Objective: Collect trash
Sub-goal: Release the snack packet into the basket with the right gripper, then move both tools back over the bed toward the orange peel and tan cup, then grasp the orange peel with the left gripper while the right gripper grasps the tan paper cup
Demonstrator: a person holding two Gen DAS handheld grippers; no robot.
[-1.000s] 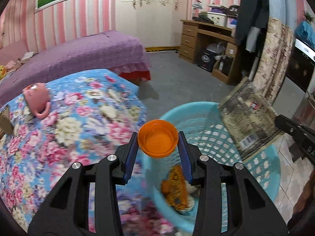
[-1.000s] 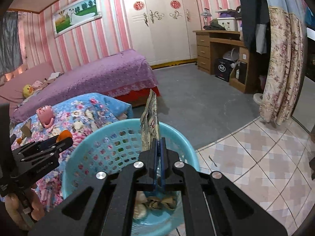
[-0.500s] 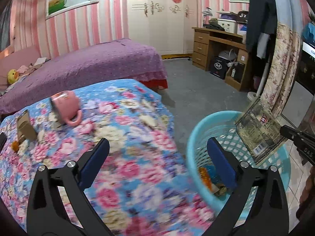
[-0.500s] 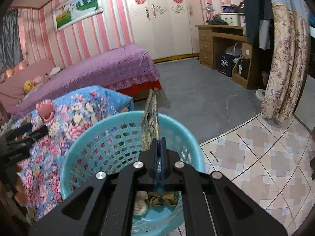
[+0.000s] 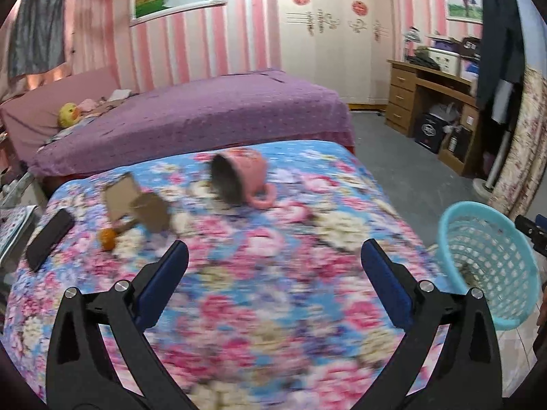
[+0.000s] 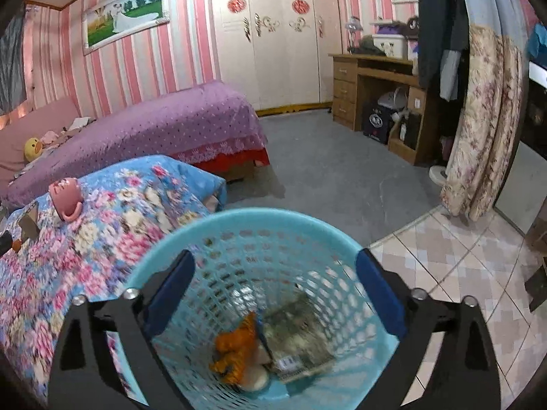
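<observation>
Above the floral bedspread [image 5: 273, 256], your left gripper [image 5: 273, 270] gapes empty; approach the cardboard scrap [image 5: 136, 205] at ten o'clock squarely

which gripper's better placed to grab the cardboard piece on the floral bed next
Left. The left gripper is open above the floral bed, facing the cardboard piece. The right gripper hangs over the blue basket, jaws opening.

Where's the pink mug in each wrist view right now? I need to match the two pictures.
Left wrist: pink mug lies on its side, upper centre, on the floral cloth.
Right wrist: far left, mid-height, same cloth.
Shared landmark: the blue basket.
</observation>
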